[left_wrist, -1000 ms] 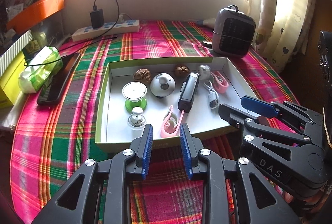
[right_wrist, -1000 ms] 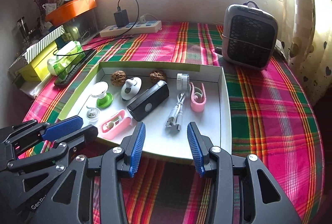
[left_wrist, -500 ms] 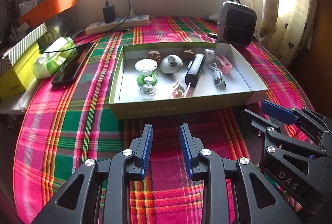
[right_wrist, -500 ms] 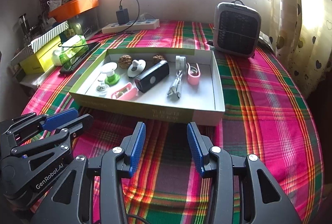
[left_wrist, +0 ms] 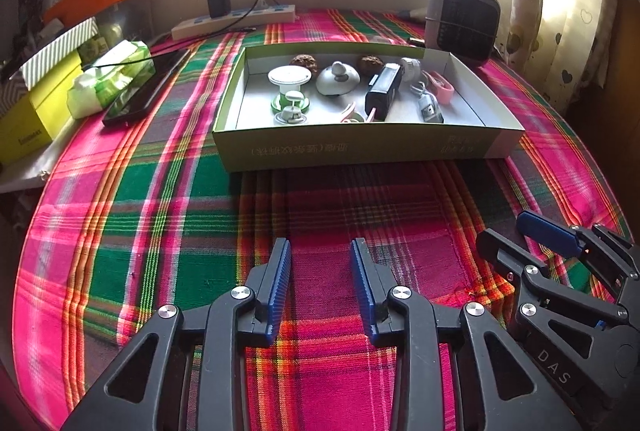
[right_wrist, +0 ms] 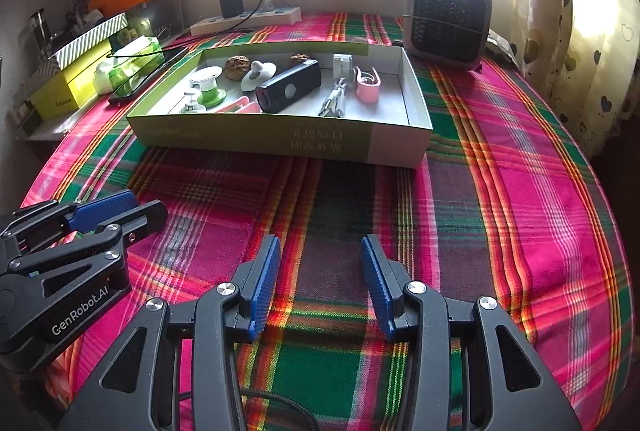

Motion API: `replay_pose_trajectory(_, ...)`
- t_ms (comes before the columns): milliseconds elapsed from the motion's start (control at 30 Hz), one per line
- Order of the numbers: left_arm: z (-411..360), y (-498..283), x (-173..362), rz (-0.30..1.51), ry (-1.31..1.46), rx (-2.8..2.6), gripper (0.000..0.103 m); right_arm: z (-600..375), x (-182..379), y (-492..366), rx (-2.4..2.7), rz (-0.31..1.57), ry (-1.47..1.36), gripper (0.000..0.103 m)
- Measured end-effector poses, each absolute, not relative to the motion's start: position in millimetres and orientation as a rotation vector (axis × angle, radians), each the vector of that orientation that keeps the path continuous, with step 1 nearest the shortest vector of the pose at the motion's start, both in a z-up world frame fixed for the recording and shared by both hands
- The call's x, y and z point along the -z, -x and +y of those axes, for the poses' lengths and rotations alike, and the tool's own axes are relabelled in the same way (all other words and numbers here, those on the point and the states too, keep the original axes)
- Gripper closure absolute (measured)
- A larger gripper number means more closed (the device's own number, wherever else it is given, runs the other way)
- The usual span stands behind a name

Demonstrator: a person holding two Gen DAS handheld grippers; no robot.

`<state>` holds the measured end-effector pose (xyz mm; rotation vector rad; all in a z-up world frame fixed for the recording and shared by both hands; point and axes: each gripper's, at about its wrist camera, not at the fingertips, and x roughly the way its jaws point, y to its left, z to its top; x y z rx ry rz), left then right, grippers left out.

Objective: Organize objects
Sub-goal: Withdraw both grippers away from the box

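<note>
Plaid-covered tabletop (left_wrist: 320, 207) now separates both empty hand-held grippers, left (left_wrist: 320, 285) opening and right (right_wrist: 318, 283) moderately apart, from the filled box (left_wrist: 360, 147), suggesting sorting is finished.

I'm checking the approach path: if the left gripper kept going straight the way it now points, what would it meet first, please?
Most likely the plaid tablecloth. The left gripper, jaws opening and nothing between them, points down at bare cloth short of the cardboard box. The box's near wall comes next only on a shallower line; depth is hard to judge.
</note>
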<state>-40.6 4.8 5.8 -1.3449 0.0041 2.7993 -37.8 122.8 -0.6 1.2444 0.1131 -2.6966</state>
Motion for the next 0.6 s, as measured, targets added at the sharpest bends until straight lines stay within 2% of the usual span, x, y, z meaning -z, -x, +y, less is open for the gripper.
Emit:
replay_pose_trajectory(300, 9.6, 33.1, -2.2, 0.043, 1.273, -2.861, 0.072, 123.7, 1.3, 34.0, 2.727, 0.103, -1.238, 0.051)
replay_pose_trajectory(600, 9.3, 33.2, -2.3, 0.035, 1.273, -2.859, 0.071, 122.7, 1.2, 33.9, 2.732, 0.103, -1.24, 0.05)
